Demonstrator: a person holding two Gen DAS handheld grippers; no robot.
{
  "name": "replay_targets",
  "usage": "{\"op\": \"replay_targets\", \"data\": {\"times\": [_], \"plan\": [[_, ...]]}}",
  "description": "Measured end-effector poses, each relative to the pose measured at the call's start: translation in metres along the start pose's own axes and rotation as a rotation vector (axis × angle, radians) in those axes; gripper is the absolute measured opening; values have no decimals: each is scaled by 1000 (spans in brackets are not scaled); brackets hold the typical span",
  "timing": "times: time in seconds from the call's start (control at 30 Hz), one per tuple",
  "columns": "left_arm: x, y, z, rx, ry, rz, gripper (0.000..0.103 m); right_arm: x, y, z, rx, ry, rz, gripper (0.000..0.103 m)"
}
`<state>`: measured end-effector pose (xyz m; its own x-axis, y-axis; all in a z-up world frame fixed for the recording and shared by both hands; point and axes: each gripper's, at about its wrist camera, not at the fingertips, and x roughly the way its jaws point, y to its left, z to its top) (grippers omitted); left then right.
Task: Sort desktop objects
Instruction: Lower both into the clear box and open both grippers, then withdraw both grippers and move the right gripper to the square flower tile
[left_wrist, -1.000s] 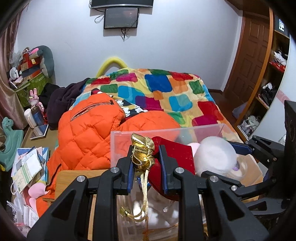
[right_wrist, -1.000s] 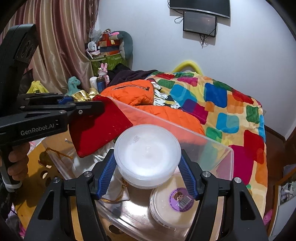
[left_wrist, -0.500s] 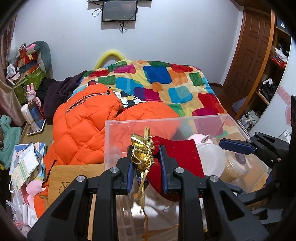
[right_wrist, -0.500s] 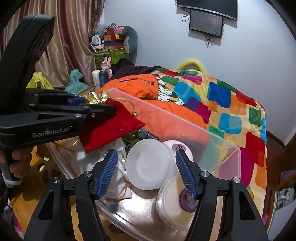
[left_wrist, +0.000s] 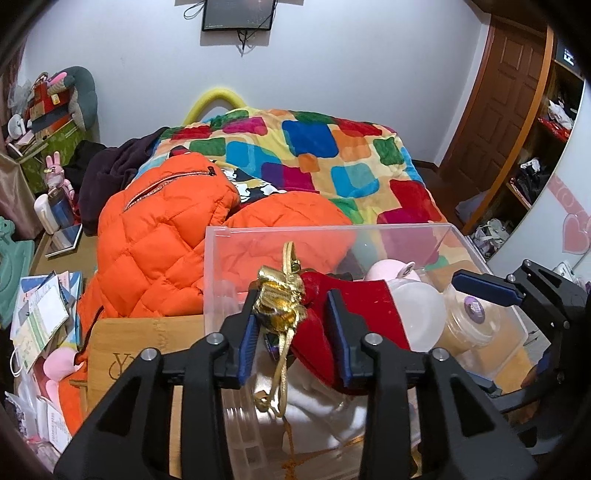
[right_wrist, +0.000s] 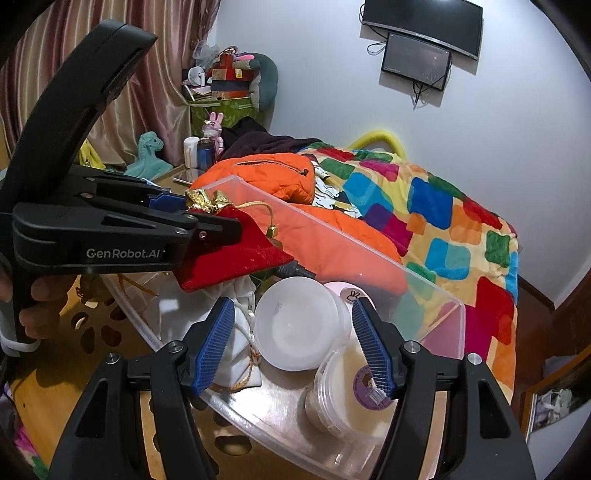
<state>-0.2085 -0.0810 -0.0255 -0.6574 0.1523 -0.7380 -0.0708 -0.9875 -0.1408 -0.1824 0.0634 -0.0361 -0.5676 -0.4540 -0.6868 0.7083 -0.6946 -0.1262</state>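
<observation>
A red velvet pouch (left_wrist: 354, 306) with a gold ruffled top (left_wrist: 280, 306) lies over a clear plastic box (left_wrist: 332, 229). Its neck is between the opening jaws of my left gripper (left_wrist: 293, 336), which no longer pinch it. From the right wrist, the pouch (right_wrist: 236, 254) rests on a white drawstring pouch (right_wrist: 236, 354) inside the box (right_wrist: 332, 236). My right gripper (right_wrist: 293, 350) stands open just above a white round lidded tub (right_wrist: 295, 325). That tub lies free in the box, against a tub with a purple label (right_wrist: 347, 391).
A pink item (right_wrist: 343, 291) sits behind the tubs. The box stands on a wooden desk (right_wrist: 92, 343) with cut-out holes. An orange puffer jacket (left_wrist: 166, 240) and a colourful blanket (left_wrist: 332, 155) cover the bed behind. Papers and toys (left_wrist: 37, 321) crowd the left side.
The white tub has left the right gripper and dropped into the box. The left jaws have widened around the pouch's neck. Both views have tipped down slightly.
</observation>
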Motion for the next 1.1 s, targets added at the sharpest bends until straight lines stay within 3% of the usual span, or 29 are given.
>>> {"op": "replay_targets", "data": {"times": [0.17,0.3,0.53,0.93,1.1], "plan": [[-2,-4,0,10,5,6,40,-9,0,-1,-12,-8,-11,63],[-5,-4,1,-1,7,-8,51,-16,-2,-3,-10,-10,-16,63],[-20,-9,1,16,13,-2,53,-31,-11,-9,23,-20,-25,66],[-56,-26,-14,62,-4,53,56,-66,-15,-28,80,-38,-31,70],[-72,-36,-25,91,-36,104,66,-88,-6,-35,80,-70,-52,77]]}}
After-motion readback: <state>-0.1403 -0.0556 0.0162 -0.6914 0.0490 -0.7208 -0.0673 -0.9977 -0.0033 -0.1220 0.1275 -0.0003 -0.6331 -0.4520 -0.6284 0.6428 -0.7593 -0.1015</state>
